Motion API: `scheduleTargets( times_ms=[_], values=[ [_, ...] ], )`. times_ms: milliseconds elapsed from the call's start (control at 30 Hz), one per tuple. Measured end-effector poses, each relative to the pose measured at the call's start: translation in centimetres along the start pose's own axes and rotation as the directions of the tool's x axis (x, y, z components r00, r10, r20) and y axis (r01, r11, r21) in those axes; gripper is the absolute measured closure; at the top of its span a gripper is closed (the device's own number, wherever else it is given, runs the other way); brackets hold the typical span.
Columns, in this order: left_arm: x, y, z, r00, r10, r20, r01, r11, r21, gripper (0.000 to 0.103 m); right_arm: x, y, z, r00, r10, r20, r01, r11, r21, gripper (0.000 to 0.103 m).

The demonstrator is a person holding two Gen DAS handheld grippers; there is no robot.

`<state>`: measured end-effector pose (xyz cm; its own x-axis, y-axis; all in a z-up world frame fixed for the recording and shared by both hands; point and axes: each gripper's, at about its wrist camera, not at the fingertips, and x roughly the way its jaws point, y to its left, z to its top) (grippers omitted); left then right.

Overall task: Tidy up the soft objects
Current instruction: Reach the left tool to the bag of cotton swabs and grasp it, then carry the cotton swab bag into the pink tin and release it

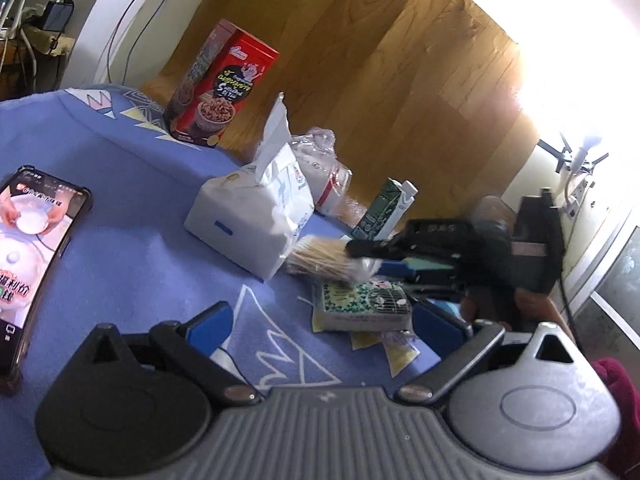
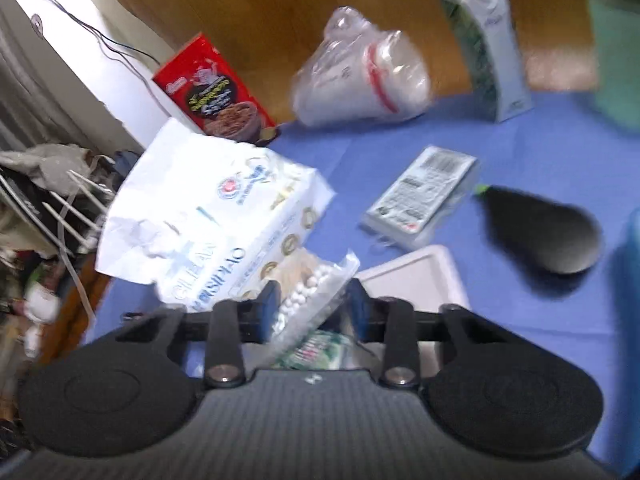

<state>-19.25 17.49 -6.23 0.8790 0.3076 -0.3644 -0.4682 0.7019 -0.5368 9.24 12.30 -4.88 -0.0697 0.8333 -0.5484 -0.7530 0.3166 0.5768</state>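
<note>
A white soft tissue pack (image 1: 256, 216) lies mid-table on the blue cloth (image 1: 132, 248); it also shows in the right wrist view (image 2: 216, 216). My right gripper (image 2: 314, 312) is shut on a clear bag of cotton swabs (image 2: 312, 292), held just above the table next to the tissue pack; the bag (image 1: 324, 258) and that gripper (image 1: 380, 250) show in the left wrist view. A green patterned pocket tissue pack (image 1: 362, 306) lies under it. My left gripper (image 1: 320, 324) is open and empty, low over the cloth, just short of the pocket pack.
A red cereal box (image 1: 220, 88), a bagged stack of cups (image 1: 324, 176) and a green carton (image 1: 384, 208) stand along the far edge. A phone (image 1: 32, 264) lies at left. In the right wrist view, a barcoded pack (image 2: 424, 196), white tray (image 2: 420, 276) and black object (image 2: 548, 236).
</note>
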Motion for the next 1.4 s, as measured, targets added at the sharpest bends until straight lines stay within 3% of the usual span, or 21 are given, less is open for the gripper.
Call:
scheduleTargets(
  times_ms=[167, 300, 400, 467, 567, 600, 667, 733, 800, 867, 900, 933, 967, 1000, 1100, 1200, 1300, 1400],
  values=[
    [0.0, -0.9, -0.2, 0.997, -0.081, -0.011, 0.081, 0.997, -0.009, 0.004, -7.7, -0.2, -1.4, 0.984, 0.089, 0.154, -0.075, 0.992, -0.097, 0.074],
    [1.5, -3.5, -0.9, 0.979, -0.19, -0.08, 0.192, 0.981, 0.026, 0.004, -12.9, -4.0, -4.0, 0.979, 0.151, 0.134, -0.143, 0.987, -0.07, 0.074],
    [3.1, -6.3, -2.1, 0.949, -0.267, -0.168, 0.282, 0.957, 0.07, 0.004, -15.4, -6.5, -7.2, 0.979, 0.175, 0.108, -0.172, 0.985, -0.032, 0.074],
    [4.5, -8.4, -3.2, 0.922, -0.304, -0.238, 0.335, 0.937, 0.102, 0.003, -16.7, -7.8, -9.6, 0.984, 0.14, 0.107, -0.138, 0.99, -0.025, 0.073],
    [6.5, -10.6, -4.8, 0.901, -0.294, -0.319, 0.351, 0.926, 0.137, 0.003, -17.0, -8.4, -11.7, 0.992, 0.008, 0.128, -0.004, 1.0, -0.027, 0.065],
    [7.1, -11.0, -5.3, 0.899, -0.28, -0.336, 0.342, 0.929, 0.144, 0.003, -17.1, -8.6, -12.2, 0.99, -0.046, 0.136, 0.054, 0.997, -0.051, 0.052],
    [7.8, -11.5, -5.8, 0.896, -0.256, -0.362, 0.325, 0.935, 0.144, 0.003, -17.6, -7.9, -13.4, 0.975, -0.129, 0.18, 0.154, 0.979, -0.13, 0.037],
    [8.2, -11.5, -6.0, 0.894, -0.238, -0.38, 0.31, 0.94, 0.142, 0.004, -18.0, -6.7, -14.5, 0.97, -0.139, 0.197, 0.184, 0.957, -0.227, 0.028],
    [8.3, -11.6, -6.2, 0.896, -0.219, -0.386, 0.298, 0.942, 0.157, 0.01, -18.0, -6.0, -15.5, 0.979, -0.107, 0.175, 0.156, 0.941, -0.301, 0.024],
    [8.5, -11.9, -6.5, 0.888, -0.214, -0.407, 0.302, 0.939, 0.165, 0.033, -16.9, -5.0, -16.5, 0.983, -0.107, 0.15, 0.157, 0.914, -0.374, 0.025],
    [8.6, -12.1, -6.7, 0.882, -0.215, -0.42, 0.308, 0.937, 0.165, 0.04, -16.1, -4.7, -16.8, 0.982, -0.126, 0.141, 0.173, 0.9, -0.401, 0.028],
    [8.8, -12.4, -7.0, 0.875, -0.215, -0.434, 0.313, 0.935, 0.167, 0.049, -15.6, -4.3, -17.1, 0.974, -0.152, 0.171, 0.212, 0.879, -0.428, 0.031],
    [8.7, -12.9, -7.0, 0.876, -0.205, -0.436, 0.308, 0.934, 0.179, 0.049, -15.3, -3.9, -17.3, 0.966, -0.173, 0.191, 0.243, 0.856, -0.457, 0.05],
    [8.7, -13.4, -7.1, 0.882, -0.193, -0.43, 0.301, 0.933, 0.197, 0.049, -15.3, -3.6, -17.3, 0.962, -0.181, 0.205, 0.259, 0.842, -0.474, 0.06],
    [9.2, -15.7, -6.6, 0.875, -0.222, -0.431, 0.338, 0.917, 0.213, 0.049, -16.5, -4.9, -16.7, 0.949, -0.188, 0.255, 0.288, 0.846, -0.449, 0.07],
    [10.3, -19.7, -5.9, 0.866, -0.264, -0.425, 0.397, 0.879, 0.263, 0.049, -19.2, -6.7, -16.1, 0.912, -0.208, 0.353, 0.346, 0.852, -0.394, 0.072],
    [12.1, -25.0, -6.0, 0.852, -0.305, -0.426, 0.462, 0.821, 0.336, 0.048, -22.1, -8.3, -15.3, 0.85, -0.265, 0.456, 0.44, 0.833, -0.336, 0.072],
    [14.6, -30.0, -6.9, 0.825, -0.343, -0.448, 0.518, 0.776, 0.359, 0.048, -25.4, -10.5, -14.3, 0.783, -0.34, 0.521, 0.522, 0.814, -0.255, 0.072]
  ],
)
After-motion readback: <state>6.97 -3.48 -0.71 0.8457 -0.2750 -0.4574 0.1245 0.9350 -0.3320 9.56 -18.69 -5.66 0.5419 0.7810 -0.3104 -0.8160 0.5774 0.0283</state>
